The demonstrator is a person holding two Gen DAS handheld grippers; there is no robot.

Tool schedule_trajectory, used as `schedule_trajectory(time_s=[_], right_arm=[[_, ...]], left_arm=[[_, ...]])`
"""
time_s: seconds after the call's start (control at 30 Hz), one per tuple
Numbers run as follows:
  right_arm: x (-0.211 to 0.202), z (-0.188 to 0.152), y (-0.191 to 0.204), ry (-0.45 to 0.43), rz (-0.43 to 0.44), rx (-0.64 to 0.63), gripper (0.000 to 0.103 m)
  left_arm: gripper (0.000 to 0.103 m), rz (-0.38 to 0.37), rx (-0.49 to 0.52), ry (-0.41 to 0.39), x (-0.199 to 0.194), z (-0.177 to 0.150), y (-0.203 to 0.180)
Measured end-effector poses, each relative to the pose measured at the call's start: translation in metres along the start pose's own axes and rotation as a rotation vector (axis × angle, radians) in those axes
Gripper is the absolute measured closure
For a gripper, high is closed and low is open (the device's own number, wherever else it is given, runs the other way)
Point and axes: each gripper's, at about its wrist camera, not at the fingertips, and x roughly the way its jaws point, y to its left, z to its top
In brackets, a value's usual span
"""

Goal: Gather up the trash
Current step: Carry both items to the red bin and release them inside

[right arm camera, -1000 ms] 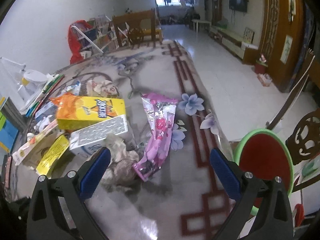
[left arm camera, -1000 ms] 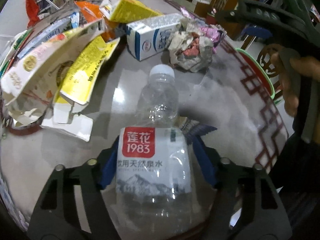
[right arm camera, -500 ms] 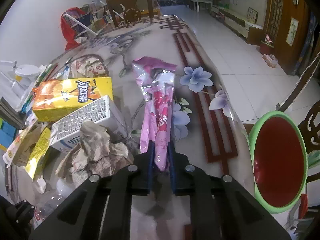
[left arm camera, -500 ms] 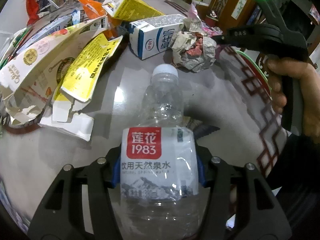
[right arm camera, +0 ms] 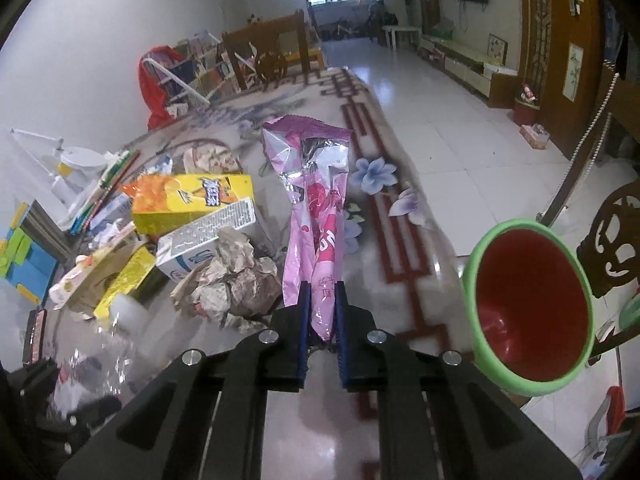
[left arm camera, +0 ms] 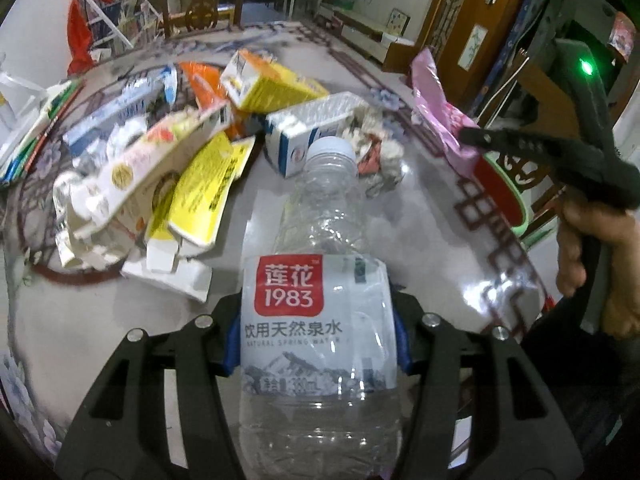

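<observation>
My left gripper (left arm camera: pixel 316 344) is shut on a clear plastic water bottle (left arm camera: pixel 320 280) with a white cap and a red and white label, lifted off the table. My right gripper (right arm camera: pixel 320 300) is shut on the lower end of a pink foil snack wrapper (right arm camera: pixel 316 200), which stands up off the table. In the left wrist view the pink wrapper (left arm camera: pixel 440 112) hangs from the right gripper, which a hand (left arm camera: pixel 592 248) holds at the right. A red bin with a green rim (right arm camera: pixel 528 304) stands off the table's right edge.
A heap of trash lies on the table's left: a yellow carton (right arm camera: pixel 192 200), a blue and white milk carton (right arm camera: pixel 208 240), crumpled paper (right arm camera: pixel 232 284) and flattened boxes (left arm camera: pixel 160 172). Wooden chairs (right arm camera: pixel 272 52) stand at the far end and at the right (right arm camera: pixel 616 240).
My right gripper closed on the pink wrapper and lifted it off the table. My left gripper tightened on the bottle and raised it.
</observation>
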Motion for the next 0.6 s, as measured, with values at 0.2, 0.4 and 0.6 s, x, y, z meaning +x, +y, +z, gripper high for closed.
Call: schedule_trajectory(time_s=[0.2, 0.4, 0.6], right_arm=[[-0.033, -0.005, -0.023, -0.046, -0.018, 0.024, 0.093], [-0.057, -0.007, -0.068, -0.089, -0.067, 0.087, 0.093], [-0.073, -0.003, -0.123, -0.130, -0.124, 0.171, 0.093]], left_arm=[[0.049, -0.029, 0.035, -0.038, -0.003, 0.029, -0.023], [0.049, -0.080, 0.107, -0.068, 0.007, 0.068, -0.063], [0.049, -0.174, 0.131, -0.082, 0.032, 0.110, -0.112]])
